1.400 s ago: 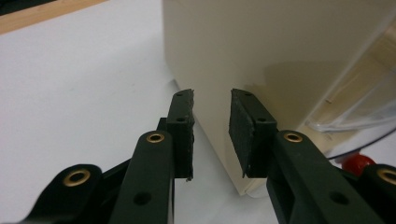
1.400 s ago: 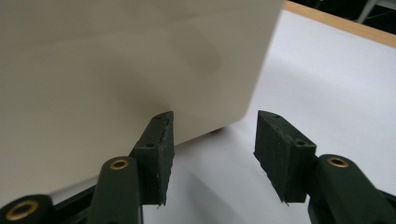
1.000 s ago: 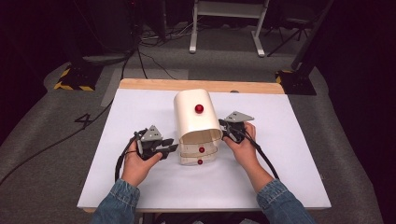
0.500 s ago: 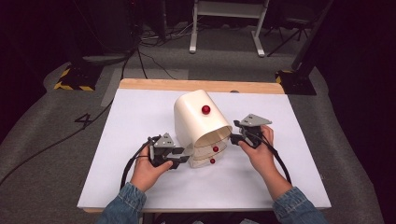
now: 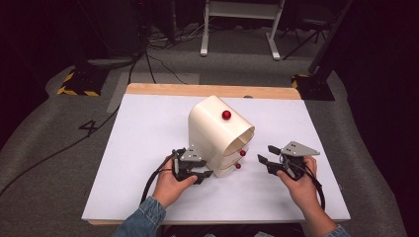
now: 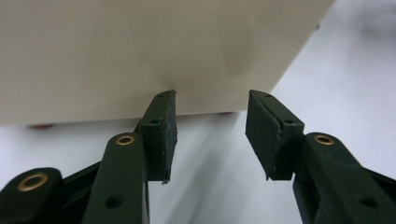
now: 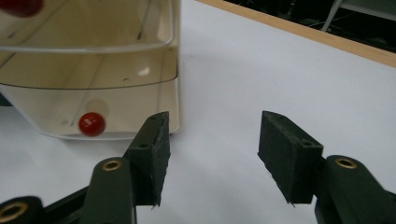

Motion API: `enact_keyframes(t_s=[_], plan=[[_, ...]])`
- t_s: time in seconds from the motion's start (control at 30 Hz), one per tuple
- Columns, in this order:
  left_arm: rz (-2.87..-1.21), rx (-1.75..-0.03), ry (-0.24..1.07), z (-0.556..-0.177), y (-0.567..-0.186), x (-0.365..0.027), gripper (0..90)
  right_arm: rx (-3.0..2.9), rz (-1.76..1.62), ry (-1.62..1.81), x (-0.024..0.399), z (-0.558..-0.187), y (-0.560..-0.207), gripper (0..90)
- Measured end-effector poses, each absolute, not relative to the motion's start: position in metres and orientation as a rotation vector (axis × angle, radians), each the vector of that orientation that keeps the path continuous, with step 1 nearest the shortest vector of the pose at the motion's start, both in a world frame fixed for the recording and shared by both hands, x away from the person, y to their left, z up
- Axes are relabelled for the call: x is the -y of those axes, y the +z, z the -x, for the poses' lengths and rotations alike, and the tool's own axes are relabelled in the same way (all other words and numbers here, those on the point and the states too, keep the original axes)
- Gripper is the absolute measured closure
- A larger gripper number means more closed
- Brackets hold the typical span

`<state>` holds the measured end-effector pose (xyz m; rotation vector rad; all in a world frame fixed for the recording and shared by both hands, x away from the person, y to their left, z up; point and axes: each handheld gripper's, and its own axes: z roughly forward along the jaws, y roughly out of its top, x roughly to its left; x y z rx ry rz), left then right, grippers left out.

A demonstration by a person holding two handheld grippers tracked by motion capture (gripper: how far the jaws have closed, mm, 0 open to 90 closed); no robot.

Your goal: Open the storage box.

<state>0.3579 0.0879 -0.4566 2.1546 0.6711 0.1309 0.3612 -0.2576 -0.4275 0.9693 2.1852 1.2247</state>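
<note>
While the cream, round-topped plastic drawer cabinet (image 5: 217, 136) stands near the middle of the white table top (image 5: 143, 133), turned so its front with the small red ball knobs (image 5: 242, 153) faces about four o'clock, it is flanked by both tools. The left gripper (image 5: 201, 171) is seen at seven o'clock of the cabinet, jaws parted, empty, close against its smooth side wall (image 6: 140, 51). The right gripper (image 5: 264, 161) is held at four o'clock, jaws wide, nothing between them. The cabinet is judged light, rigid, and slippery on its glossy shell; a drawer is best taken by its lowest knob (image 7: 91, 123), with the shell steadied from the side.
</note>
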Motion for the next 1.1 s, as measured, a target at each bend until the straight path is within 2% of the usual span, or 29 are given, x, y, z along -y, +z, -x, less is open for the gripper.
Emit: enact_keyframes(t_s=[0.13,0.3,0.53,0.8,1.1], plan=[[-2.136,-0.650,0.154,-0.354,-0.452,-0.091,46.3,-2.196,-0.973,1.243,0.265,-0.348,-0.431,43.9],[-2.159,-0.685,0.270,-0.339,-0.442,-0.110,39.3,-2.221,-0.968,1.265,0.268,-0.334,-0.434,41.5],[-2.098,-0.801,0.309,-0.330,-0.446,-0.144,35.5,-2.279,-0.931,1.296,0.259,-0.326,-0.442,39.5],[-2.124,-1.014,0.394,-0.334,-0.462,-0.182,32.9,-2.325,-0.895,1.315,0.234,-0.334,-0.454,48.3],[-2.148,-1.105,0.429,-0.330,-0.475,-0.207,29.3,-2.328,-0.866,1.332,0.217,-0.341,-0.466,54.9]])
